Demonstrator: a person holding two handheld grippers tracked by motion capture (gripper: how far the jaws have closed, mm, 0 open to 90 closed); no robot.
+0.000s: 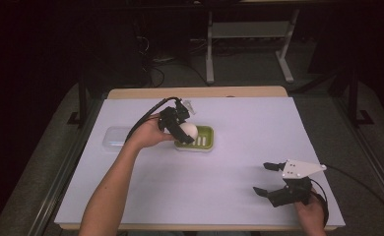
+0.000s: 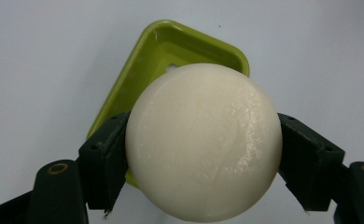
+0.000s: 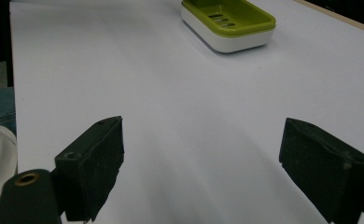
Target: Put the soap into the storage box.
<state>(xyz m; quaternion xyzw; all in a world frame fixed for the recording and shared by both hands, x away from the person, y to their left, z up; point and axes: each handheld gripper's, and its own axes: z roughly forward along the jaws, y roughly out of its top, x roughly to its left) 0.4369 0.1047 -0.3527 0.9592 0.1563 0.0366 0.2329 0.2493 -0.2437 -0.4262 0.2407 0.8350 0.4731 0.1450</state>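
1. since the left gripper [image 2: 203, 154] has its fingers [image 2: 106, 158] pinched on either side of the round white soap [image 2: 203, 140], the pick-up looks done (the soap sits squarely between the pads, touching both).
2. beyond the fingers lies the green soap dish [image 2: 171, 46], seen past the top of the soap; the soap appears to hang over the dish's near end rather than rest in it, though i cannot tell for sure whether they touch.
3. what seems left: lower the soap into the dish, spread the fingers and pull away.
4. the right gripper [image 1: 271, 179] waits well apart near the desk [image 1: 229, 172] front edge, its fingers [image 3: 94, 158] spread wide with nothing between them; the dish stands far ahead of them.
5. a clear lid-like tray [image 1: 115, 136] lies on the desk just behind the left hand [image 1: 148, 132].
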